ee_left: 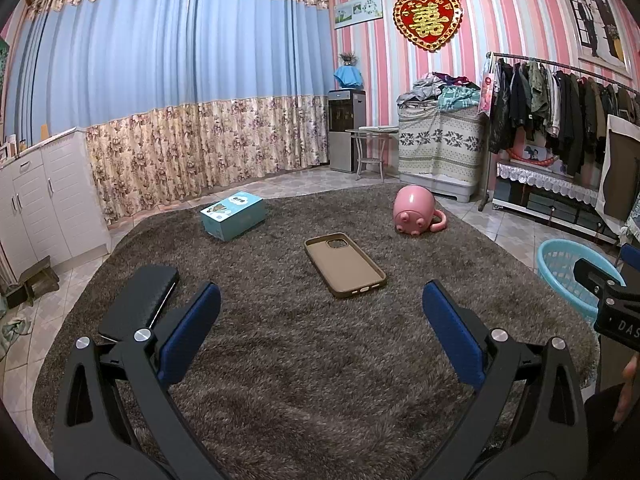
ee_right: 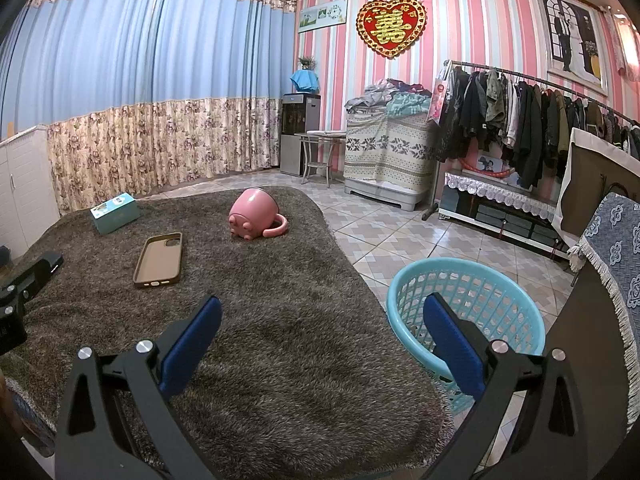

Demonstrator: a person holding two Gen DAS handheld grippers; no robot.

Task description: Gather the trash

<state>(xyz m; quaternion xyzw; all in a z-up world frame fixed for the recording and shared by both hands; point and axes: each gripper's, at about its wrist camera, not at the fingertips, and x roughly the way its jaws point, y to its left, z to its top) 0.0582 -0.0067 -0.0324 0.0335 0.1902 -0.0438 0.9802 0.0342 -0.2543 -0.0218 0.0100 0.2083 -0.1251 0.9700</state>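
Observation:
On a shaggy brown rug [ee_left: 304,360] lie a tan phone case [ee_left: 344,264], a pink pig-shaped mug [ee_left: 416,210] on its side, a teal box [ee_left: 233,216] and a black wallet-like case [ee_left: 140,300]. My left gripper [ee_left: 320,320] is open and empty, just short of the phone case. My right gripper [ee_right: 320,332] is open and empty over the rug's right edge [ee_right: 320,360], beside a light-blue plastic basket [ee_right: 464,300] on the floor. The phone case [ee_right: 158,260], mug [ee_right: 256,214] and box [ee_right: 114,212] also show in the right wrist view.
White cabinets [ee_left: 44,196] stand at the left. A clothes rack [ee_right: 520,120], a covered chest [ee_right: 388,152], a small table [ee_right: 320,152] and a water dispenser [ee_right: 298,132] line the far right wall. A draped chair [ee_right: 612,248] stands close on the right. Tiled floor [ee_right: 400,232] surrounds the rug.

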